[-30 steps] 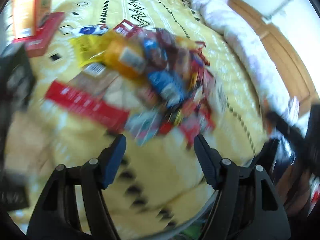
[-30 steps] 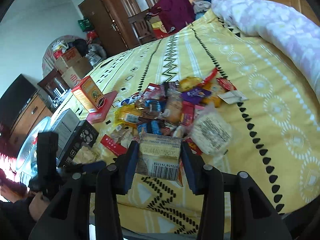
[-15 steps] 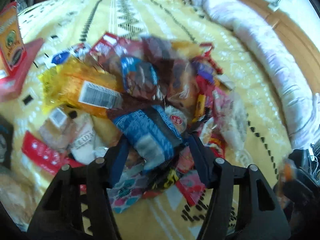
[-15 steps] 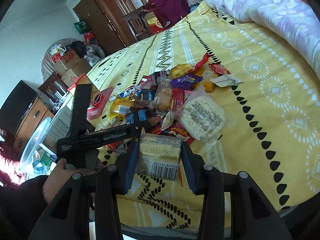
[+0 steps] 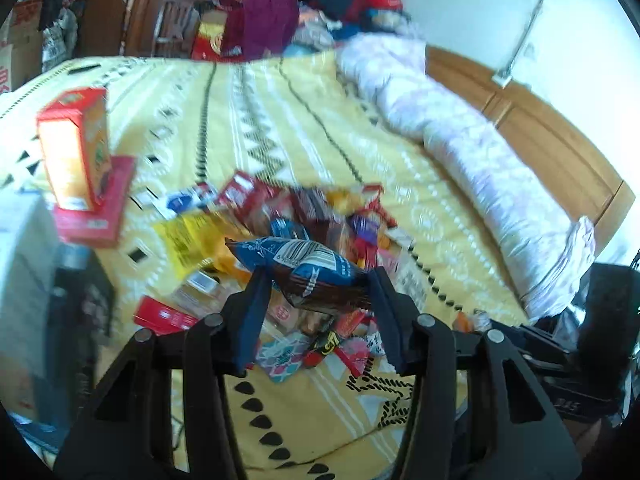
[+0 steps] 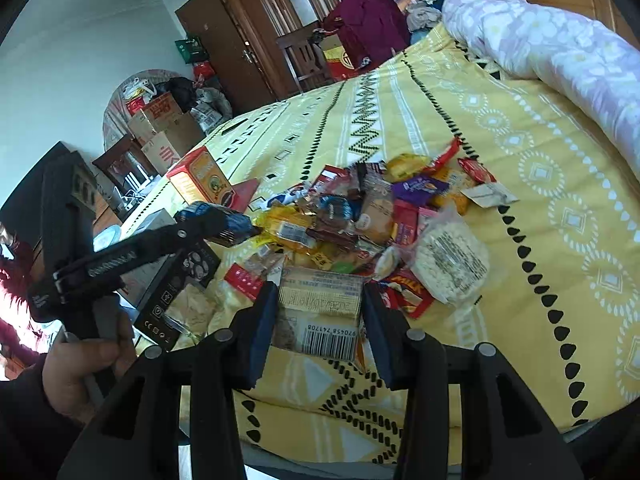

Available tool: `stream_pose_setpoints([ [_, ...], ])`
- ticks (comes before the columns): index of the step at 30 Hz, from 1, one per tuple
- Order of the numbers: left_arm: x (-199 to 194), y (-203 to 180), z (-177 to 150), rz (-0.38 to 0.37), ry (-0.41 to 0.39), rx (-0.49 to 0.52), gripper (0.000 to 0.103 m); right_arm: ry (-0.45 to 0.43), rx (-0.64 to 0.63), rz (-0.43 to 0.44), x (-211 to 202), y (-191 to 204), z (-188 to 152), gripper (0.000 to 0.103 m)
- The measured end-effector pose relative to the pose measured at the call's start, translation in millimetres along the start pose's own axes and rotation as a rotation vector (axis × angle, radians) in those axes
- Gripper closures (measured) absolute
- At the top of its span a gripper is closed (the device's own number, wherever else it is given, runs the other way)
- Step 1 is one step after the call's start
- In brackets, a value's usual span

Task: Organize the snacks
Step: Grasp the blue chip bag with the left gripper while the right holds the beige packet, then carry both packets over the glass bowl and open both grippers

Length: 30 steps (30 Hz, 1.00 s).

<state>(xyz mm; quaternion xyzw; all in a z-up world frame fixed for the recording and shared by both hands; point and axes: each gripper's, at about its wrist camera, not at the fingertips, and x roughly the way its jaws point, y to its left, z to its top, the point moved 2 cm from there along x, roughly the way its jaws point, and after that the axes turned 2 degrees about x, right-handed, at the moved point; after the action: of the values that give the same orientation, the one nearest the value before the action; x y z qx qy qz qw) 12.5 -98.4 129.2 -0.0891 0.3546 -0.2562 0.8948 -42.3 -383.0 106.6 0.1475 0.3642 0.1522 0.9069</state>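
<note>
A heap of mixed snack packets [image 6: 368,216] lies on the yellow patterned bedspread [image 6: 540,168]; it also shows in the left wrist view [image 5: 320,216]. My left gripper [image 5: 316,280] is shut on a blue and brown snack packet [image 5: 308,268] and holds it above the heap's near edge; the packet [image 6: 218,220] and gripper [image 6: 208,220] also show at the left of the right wrist view. My right gripper [image 6: 318,312] is shut on a tan packet with a barcode [image 6: 320,312], held over the bed's near edge.
An orange box [image 5: 76,148] stands on a flat red box [image 5: 96,208] at the left of the bed. A black box [image 6: 180,292] and a white box [image 6: 148,220] lie near them. A rolled lilac quilt [image 5: 460,148] runs along the right. Chairs and clutter stand behind.
My left gripper came down into the heap, shut on the blue and brown packet and lifted it up and back. My right gripper kept its tan packet and hardly moved.
</note>
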Motion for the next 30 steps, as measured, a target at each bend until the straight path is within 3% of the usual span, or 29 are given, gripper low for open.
stream_pose_setpoints([
  [4, -36.6, 8.0, 15.2, 0.014, -0.094, -0.001, 0.062, -0.030, -0.046, 0.005, -6.9, 19.9, 12.9, 0.056],
  [17, -120.0, 53.0, 38.5, 0.097, -0.302, -0.031, 0.063, -0.104, -0.216, 0.083, -10.9, 111.9, 62.9, 0.056],
  [22, -163.9, 81.2, 41.9, 0.211, -0.366, -0.040, 0.063, -0.125, -0.343, 0.165, -9.8, 179.5, 86.8, 0.056],
  [30, -248.4, 164.6, 21.2, 0.479, -0.418, -0.156, 0.063, -0.065, -0.492, 0.377, 27.1, 315.1, 95.5, 0.056],
])
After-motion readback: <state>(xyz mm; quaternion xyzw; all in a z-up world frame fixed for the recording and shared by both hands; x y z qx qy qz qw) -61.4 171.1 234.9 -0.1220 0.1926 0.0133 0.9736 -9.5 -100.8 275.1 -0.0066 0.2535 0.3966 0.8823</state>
